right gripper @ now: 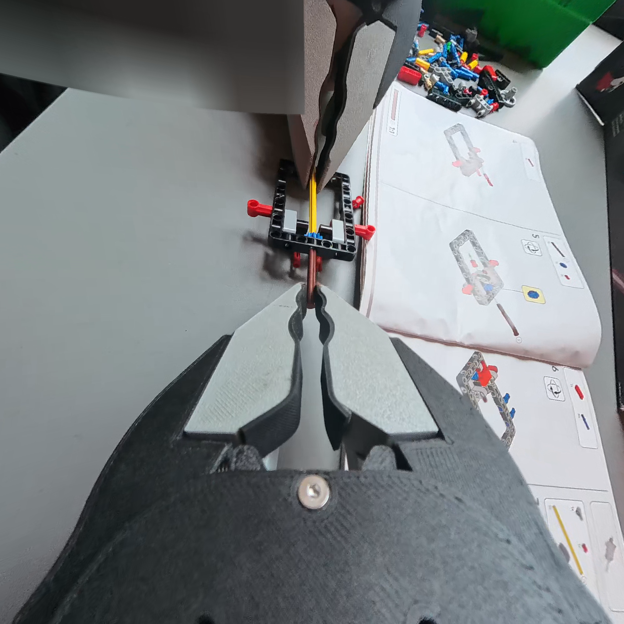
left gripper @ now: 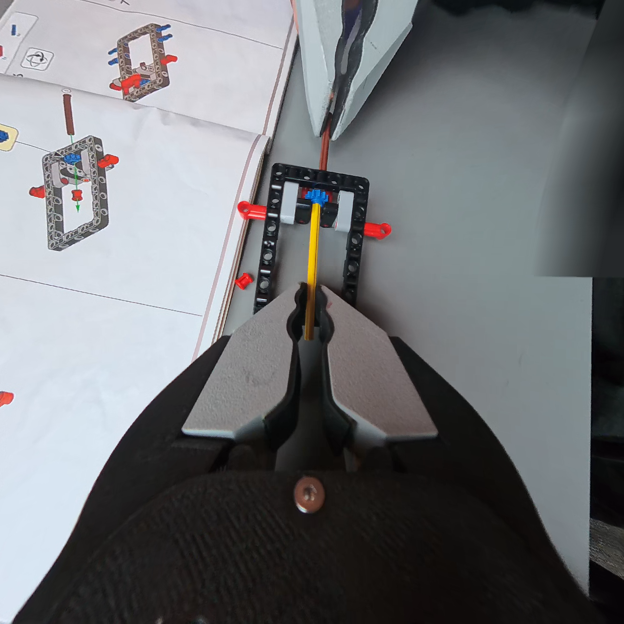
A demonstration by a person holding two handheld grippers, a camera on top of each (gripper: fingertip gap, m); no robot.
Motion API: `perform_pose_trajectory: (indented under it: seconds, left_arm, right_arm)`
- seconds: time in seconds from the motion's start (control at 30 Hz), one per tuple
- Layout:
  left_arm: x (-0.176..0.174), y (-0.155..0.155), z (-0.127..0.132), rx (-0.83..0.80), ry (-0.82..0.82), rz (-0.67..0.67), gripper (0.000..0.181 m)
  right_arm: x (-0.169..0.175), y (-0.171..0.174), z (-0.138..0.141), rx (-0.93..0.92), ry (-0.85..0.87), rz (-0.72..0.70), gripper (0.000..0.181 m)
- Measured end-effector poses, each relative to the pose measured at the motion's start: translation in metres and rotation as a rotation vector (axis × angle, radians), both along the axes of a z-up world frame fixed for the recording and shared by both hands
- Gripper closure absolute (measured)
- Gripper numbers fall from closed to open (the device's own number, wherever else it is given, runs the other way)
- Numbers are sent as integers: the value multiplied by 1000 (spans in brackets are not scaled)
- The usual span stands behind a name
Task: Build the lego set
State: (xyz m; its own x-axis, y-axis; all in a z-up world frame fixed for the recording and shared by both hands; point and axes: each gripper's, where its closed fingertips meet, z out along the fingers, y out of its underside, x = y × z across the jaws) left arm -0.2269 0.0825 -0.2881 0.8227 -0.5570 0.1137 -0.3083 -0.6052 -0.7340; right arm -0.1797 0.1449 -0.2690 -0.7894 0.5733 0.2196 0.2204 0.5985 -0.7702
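Closest to the lens, the left gripper [left gripper: 312, 290] is clamped on the yellow axle [left gripper: 314, 243], its fingers pinching the near end while the far end runs into the blue gear [left gripper: 315, 196] inside the black frame [left gripper: 354, 236]. Sweeping from the left: the manual [left gripper: 118, 202] lies open on the grey table [left gripper: 456, 202], its edge just beside the frame; a loose red bush [left gripper: 243, 281] sits between the manual and the frame's left beam; a red pin [left gripper: 250, 210] juts out of that left beam, grey blocks flank the gear, and a second red pin [left gripper: 378, 230] sticks out of the right beam. Beyond the frame's far bar, the brown axle [left gripper: 324, 152] pokes out, and the right gripper [left gripper: 326, 135] is closed on it. Over on the right wrist view, same story from the other end: right gripper [right gripper: 310, 293] tight on the brown axle [right gripper: 313, 266], frame [right gripper: 280, 216] flat on the table [right gripper: 135, 236] straight ahead, left gripper [right gripper: 314, 175] opposite holding the yellow axle [right gripper: 313, 209], manual [right gripper: 472, 219] to the right, and a pile of loose pieces [right gripper: 456, 74] at the far right by a green box [right gripper: 523, 27].
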Motion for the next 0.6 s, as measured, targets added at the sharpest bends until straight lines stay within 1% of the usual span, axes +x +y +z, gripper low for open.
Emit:
perform_pose_trajectory:
  seconds: [0.23,0.43,0.6]
  left_arm:
    - [-3,-2,2,27,19,2,179]
    - [-5,-1,8,78,22,12,179]
    - [-9,-4,10,95,28,9,179]
  right_arm:
    - [-2,-3,-2,-41,-45,-9,180]
    - [-3,2,0,-93,-87,-46,180]
    - [-4,1,2,-96,-87,-50,180]
